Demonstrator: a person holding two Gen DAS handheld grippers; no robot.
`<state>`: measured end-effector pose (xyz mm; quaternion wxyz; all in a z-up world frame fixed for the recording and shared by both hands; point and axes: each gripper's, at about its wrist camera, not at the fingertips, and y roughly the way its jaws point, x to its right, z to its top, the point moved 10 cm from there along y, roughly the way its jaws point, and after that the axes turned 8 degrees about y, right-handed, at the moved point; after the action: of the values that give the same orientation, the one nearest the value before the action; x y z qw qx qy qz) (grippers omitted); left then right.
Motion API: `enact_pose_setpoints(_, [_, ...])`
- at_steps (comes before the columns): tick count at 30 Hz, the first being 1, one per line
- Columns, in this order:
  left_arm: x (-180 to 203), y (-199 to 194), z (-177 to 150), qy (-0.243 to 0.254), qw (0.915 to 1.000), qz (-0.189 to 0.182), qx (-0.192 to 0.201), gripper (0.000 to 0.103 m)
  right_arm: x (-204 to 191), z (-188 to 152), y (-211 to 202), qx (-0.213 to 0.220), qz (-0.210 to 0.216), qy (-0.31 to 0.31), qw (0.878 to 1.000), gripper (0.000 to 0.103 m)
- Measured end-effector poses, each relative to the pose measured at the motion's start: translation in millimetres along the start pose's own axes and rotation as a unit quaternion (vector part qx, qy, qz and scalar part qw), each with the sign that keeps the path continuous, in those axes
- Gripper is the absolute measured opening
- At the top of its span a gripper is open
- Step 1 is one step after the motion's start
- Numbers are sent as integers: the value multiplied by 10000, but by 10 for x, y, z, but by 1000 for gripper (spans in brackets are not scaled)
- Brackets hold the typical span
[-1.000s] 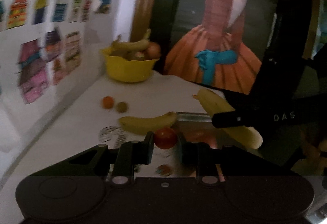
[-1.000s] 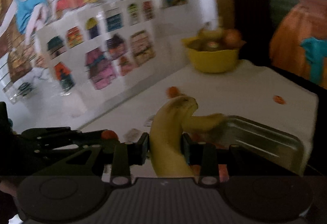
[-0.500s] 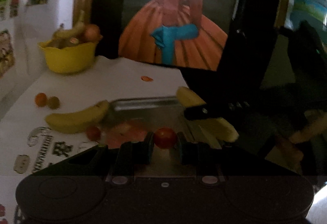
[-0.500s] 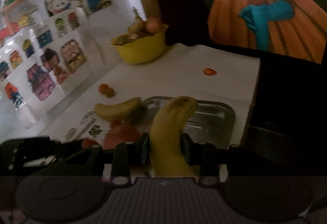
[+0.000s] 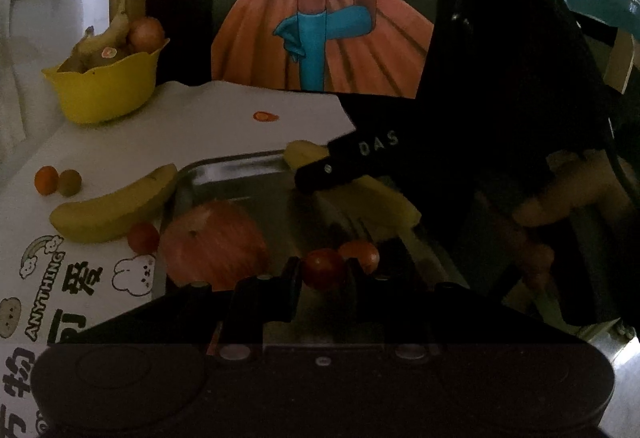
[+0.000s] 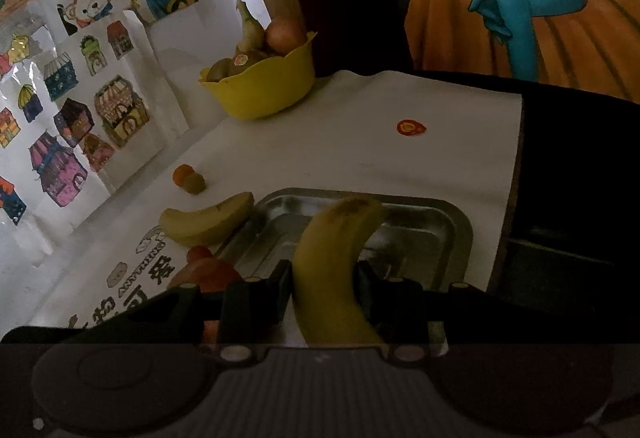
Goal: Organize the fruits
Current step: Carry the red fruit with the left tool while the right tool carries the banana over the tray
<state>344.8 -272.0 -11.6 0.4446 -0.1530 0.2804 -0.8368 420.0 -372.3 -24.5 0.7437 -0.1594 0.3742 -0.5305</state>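
The right gripper point(image 6: 324, 280) was clenched on a banana point(image 6: 338, 258); its lower end was hidden behind the gripper body, its long axis ran up-frame, tip over the metal tray point(image 6: 452, 234). The left gripper point(image 5: 323, 272) grasped a small red fruit point(image 5: 323, 269) at lower centre.

White-clothed table point(image 6: 352, 142): yellow bowl point(image 6: 264, 90), metal tray point(image 6: 452, 234), 1 loose banana point(image 6: 208, 220).

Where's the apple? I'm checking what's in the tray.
In the left wrist view the apple lies in the tray's near-left corner, beside a cherry tomato.
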Motion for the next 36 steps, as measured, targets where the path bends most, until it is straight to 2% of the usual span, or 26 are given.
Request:
enact_pose_setpoints(11, [8, 88, -55, 15, 9999, 7, -127, 25, -36, -41, 173, -130, 6, -18, 9999, 39])
enact_pose_setpoints(19, [1, 86, -63, -64, 9999, -7, -77, 27, -44, -56, 191, -167, -32, -37, 9998, 39])
enact_pose_setpoints(22, [4, 61, -60, -91, 9999, -58, -64, 39, -60, -34, 153, -83, -5, -42, 10000, 41])
enact_pose_setpoints(25, [2, 5, -59, -137, 9999, -57, -19, 46, -104, 11, 68, 17, -81, -168, 9998, 43])
enact_pose_setpoints(27, [2, -56, -44, -187, 9998, -60, 57, 54, -143, 45, -13, 100, -109, -216, 9997, 44])
enact_pose_setpoints(28, [2, -86, -34, -197, 9997, -56, 94, 62, -171, 66, -64, 158, -119, -252, 9995, 45])
enact_pose_setpoints(29, [4, -126, -20, -196, 9997, -50, 147, 71, -197, 82, -112, 208, -133, -277, 9993, 47])
enact_pose_setpoints(31, [6, -228, 16, -189, 9994, -44, 300, 83, -258, 120, -225, 337, -161, -325, 9988, 52])
enact_pose_setpoints(36, [-26, -520, 89, -182, 9978, 72, 637, 100, -421, 172, -507, 644, -277, -479, 9964, 67])
